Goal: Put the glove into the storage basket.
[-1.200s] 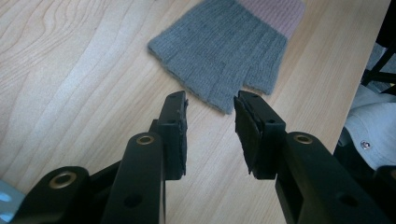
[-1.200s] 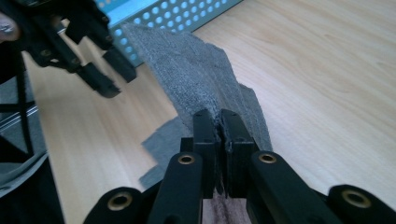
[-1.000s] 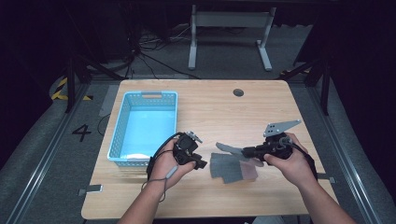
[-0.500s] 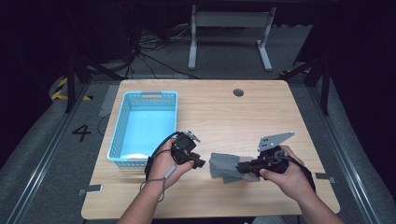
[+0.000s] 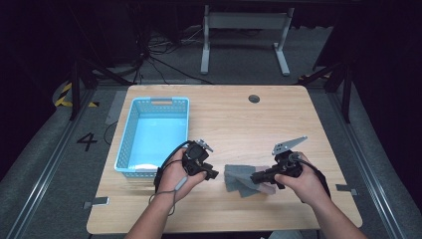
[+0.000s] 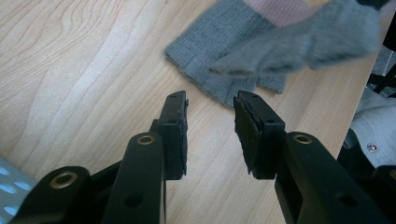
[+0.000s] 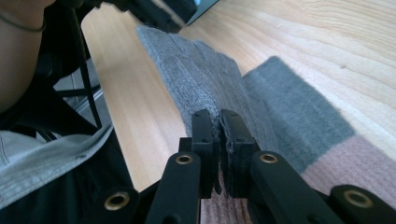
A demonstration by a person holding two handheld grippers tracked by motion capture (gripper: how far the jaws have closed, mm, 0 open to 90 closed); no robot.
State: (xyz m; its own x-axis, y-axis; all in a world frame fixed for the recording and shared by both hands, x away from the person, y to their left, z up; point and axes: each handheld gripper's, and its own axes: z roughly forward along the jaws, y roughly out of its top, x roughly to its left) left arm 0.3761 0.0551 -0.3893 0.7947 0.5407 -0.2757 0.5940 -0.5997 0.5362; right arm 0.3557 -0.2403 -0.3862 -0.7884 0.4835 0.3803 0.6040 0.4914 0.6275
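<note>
A grey sock (image 5: 244,178) with a pink band lies on the table (image 5: 229,114), right of the blue basket (image 5: 154,134). The right tool (image 7: 219,122) is clamped on one folded layer. The left tool (image 6: 211,128) stands empty, jaws apart, just left of the sock. Possibly two socks overlap; the view is unclear. One basket, two tools.

In the left gripper view the lifted fold of the sock (image 6: 299,44) is blurred, and the frame's top edge cuts off its pink band. In the right gripper view the fingers (image 7: 207,140) cover the pinched edge. In the high view the right gripper (image 5: 256,177) covers part of the sock.
</note>
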